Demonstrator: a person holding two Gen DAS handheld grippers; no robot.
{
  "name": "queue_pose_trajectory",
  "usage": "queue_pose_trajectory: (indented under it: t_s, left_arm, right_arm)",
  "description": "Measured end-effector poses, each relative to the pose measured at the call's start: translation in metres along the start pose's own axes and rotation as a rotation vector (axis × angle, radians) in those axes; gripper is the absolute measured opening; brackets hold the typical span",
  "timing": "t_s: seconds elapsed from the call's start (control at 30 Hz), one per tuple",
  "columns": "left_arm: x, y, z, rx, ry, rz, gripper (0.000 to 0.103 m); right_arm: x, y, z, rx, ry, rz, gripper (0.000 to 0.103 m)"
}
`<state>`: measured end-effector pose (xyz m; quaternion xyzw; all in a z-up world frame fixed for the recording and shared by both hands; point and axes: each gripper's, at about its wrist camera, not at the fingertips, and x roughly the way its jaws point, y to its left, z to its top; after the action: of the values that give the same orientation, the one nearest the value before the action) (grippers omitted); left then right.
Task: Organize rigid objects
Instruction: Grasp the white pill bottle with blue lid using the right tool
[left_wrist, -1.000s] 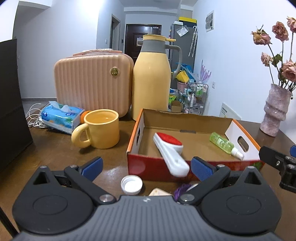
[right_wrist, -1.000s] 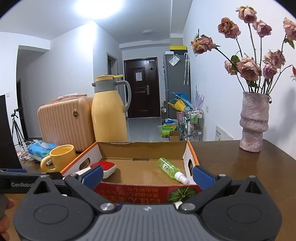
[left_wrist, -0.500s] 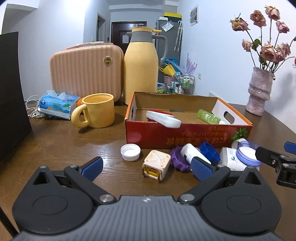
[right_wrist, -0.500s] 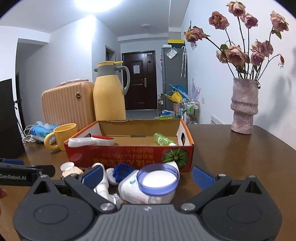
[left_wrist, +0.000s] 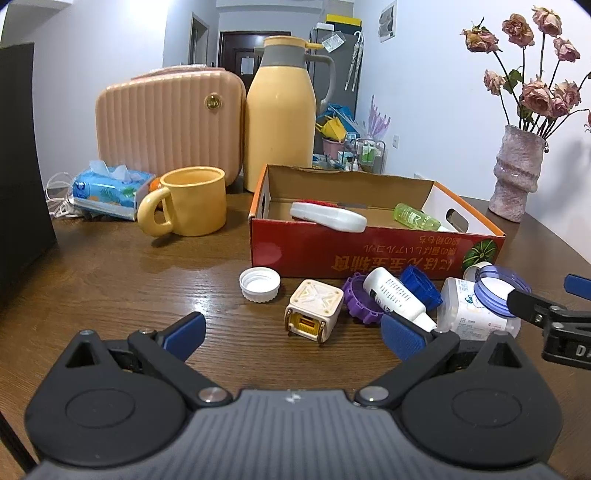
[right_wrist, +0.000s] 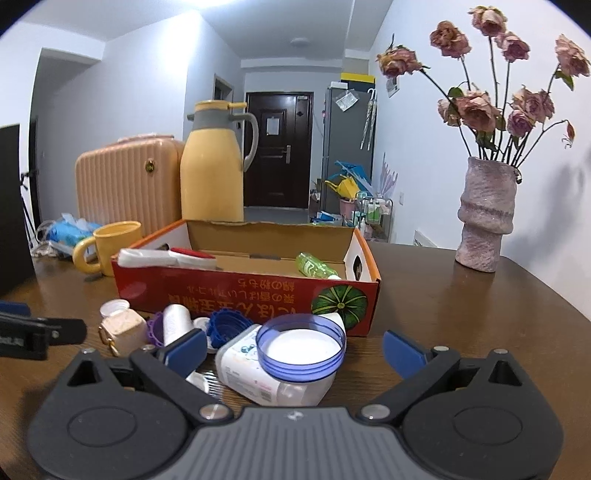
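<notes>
Your left claw (left_wrist: 291, 328) sits low centre of the left wrist view, spread wide, holding nothing. Your right claw (right_wrist: 293, 349) is likewise wide and empty, low centre of its own view; it also pokes in at the right edge of the left view.

Red cardboard box (left_wrist: 369, 251) mid-frame on the brown table (left_wrist: 129, 288). Inside it: a white lint brush (left_wrist: 328, 218) with its end up on the front wall, and a green bottle (left_wrist: 415, 216) toward the right end.

Loose items on the table just in front of the box, centre to right of the left view: white cap (left_wrist: 259, 284), cream cube charger (left_wrist: 314, 309), purple ring (left_wrist: 356, 301) under a white tube (left_wrist: 395, 297), blue cap (left_wrist: 421, 288), white jar (left_wrist: 472, 312) on its side, and a clear blue lid (right_wrist: 301, 346) on the jar.

Upper left, well back: yellow mug (left_wrist: 188, 201), yellow jug (left_wrist: 280, 110), pink case (left_wrist: 170, 125), tissue pack (left_wrist: 107, 186). Vase (left_wrist: 517, 173) with dried flowers at the right.
</notes>
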<state>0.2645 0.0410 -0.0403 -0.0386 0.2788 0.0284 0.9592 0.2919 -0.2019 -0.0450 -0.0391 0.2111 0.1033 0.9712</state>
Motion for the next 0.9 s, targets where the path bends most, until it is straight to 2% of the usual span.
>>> queue_pose_trajectory:
  t_s: [0.3, 0.4, 0.63, 0.73, 0.8, 0.9]
  left_arm:
    - [0.012, 0.008, 0.0, 0.001, 0.024, 0.004, 0.103]
    - [0.016, 0.011, 0.0, -0.005, 0.038, 0.008, 0.103]
    - [0.022, 0.013, 0.0, -0.013, 0.058, 0.001, 0.103]
    - [0.022, 0.013, -0.001, -0.011, 0.059, 0.0, 0.103]
    - [0.023, 0.013, -0.001, -0.011, 0.061, 0.001, 0.103]
    - [0.024, 0.013, -0.001, -0.014, 0.063, 0.0, 0.103]
  right_arm:
    - [0.036, -0.003, 0.009, -0.015, 0.043, 0.0, 0.101]
    - [0.046, -0.004, 0.008, -0.011, 0.051, -0.008, 0.096]
    - [0.053, -0.011, 0.002, 0.023, 0.05, -0.019, 0.094]
    - [0.056, -0.011, 0.0, 0.014, 0.07, -0.014, 0.084]
    - [0.056, -0.01, -0.001, 0.012, 0.072, 0.015, 0.067]
    - [0.049, -0.007, -0.002, 0.004, 0.047, 0.022, 0.066]
